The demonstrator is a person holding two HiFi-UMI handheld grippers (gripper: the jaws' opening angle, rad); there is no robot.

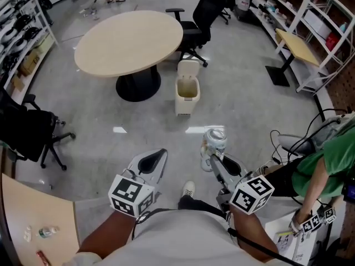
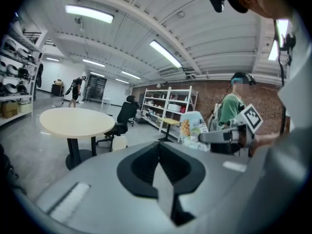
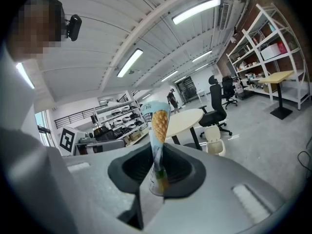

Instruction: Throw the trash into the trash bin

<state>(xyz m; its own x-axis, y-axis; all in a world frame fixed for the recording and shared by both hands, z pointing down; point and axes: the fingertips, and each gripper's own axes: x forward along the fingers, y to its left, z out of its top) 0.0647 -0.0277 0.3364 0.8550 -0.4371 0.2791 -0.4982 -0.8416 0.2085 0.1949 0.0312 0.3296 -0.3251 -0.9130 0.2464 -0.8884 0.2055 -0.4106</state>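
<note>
A cream trash bin [image 1: 187, 96] with its lid up stands on the grey floor beside the round table [image 1: 128, 42]. My right gripper [image 1: 211, 157] is shut on a crumpled snack packet [image 1: 214, 140], held upright short of the bin. In the right gripper view the packet [image 3: 158, 126] rises from between the jaws, with the bin [image 3: 215, 141] ahead to the right. My left gripper [image 1: 157, 155] hangs beside it, shut with nothing in it. In the left gripper view the packet [image 2: 193, 127] and the right gripper [image 2: 220, 137] show at the right, the bin [image 2: 118, 143] ahead.
A black office chair [image 1: 199, 21] stands behind the bin, another [image 1: 30, 132] at the left. Shelving [image 1: 310, 21] and a small side table [image 1: 297, 46] line the right. A person in green [image 1: 324, 168] sits at the right among cables. A desk corner [image 1: 33, 220] lies at the lower left.
</note>
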